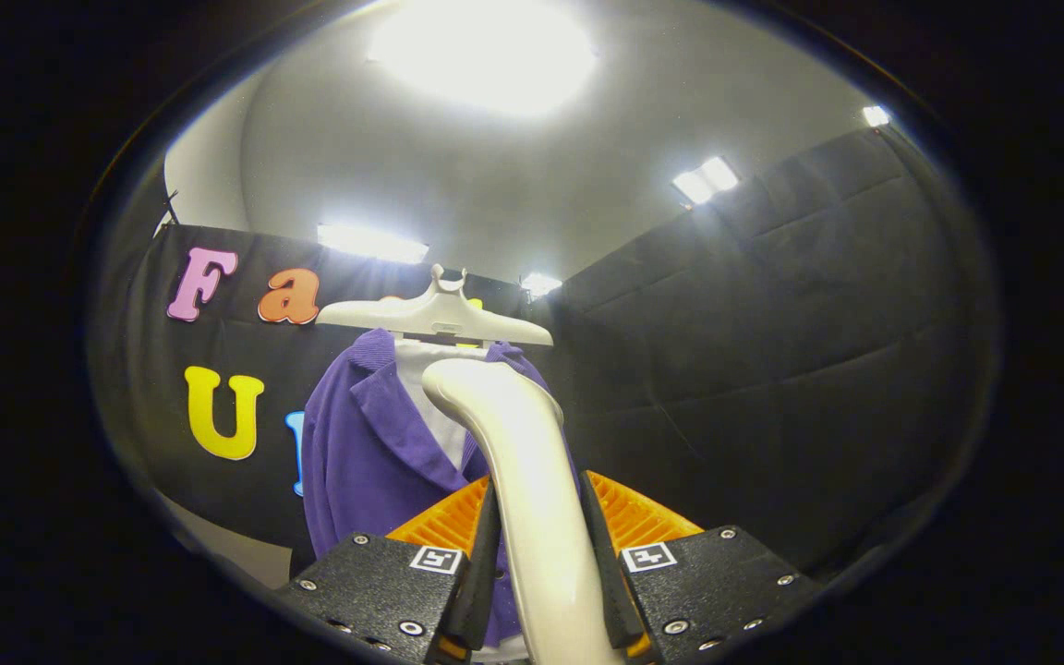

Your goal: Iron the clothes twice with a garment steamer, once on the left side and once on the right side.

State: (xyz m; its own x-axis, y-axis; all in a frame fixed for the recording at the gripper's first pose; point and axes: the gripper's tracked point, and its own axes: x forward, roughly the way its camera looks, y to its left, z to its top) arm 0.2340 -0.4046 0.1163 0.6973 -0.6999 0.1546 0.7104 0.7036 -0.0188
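Holding tight, my hand-held gripper (538, 540) has its two fingers pressed on the handle of the garment steamer (518, 462), one finger on each side. The handle is smooth and cream-white. It comes up between the fingers, leans a little to the left, and ends in a rounded top. I cannot see the steamer's head or any steam.

Just beyond the rounded top hangs the purple jacket (366, 443). It looks soft and ribbed, like corduroy. Its collar and lapel fold open, and a white shirt (430, 388) shows inside it. The steamer handle covers the middle and the right side of the jacket, so I mostly see its left side. I cannot tell if the steamer touches the cloth.

The jacket sits on a white plastic hanger (435, 316). The hanger is wide, with a little hook on top, and it is right above the steamer's top.

Behind the clothes is the booth's black cloth wall (772, 369). It goes across the back and along the right side, with some folds in it. Above is a pale ceiling (458, 175) with bright lights. One big light (481, 55) glows very strong overhead, and smaller ones shine near the top of the wall.
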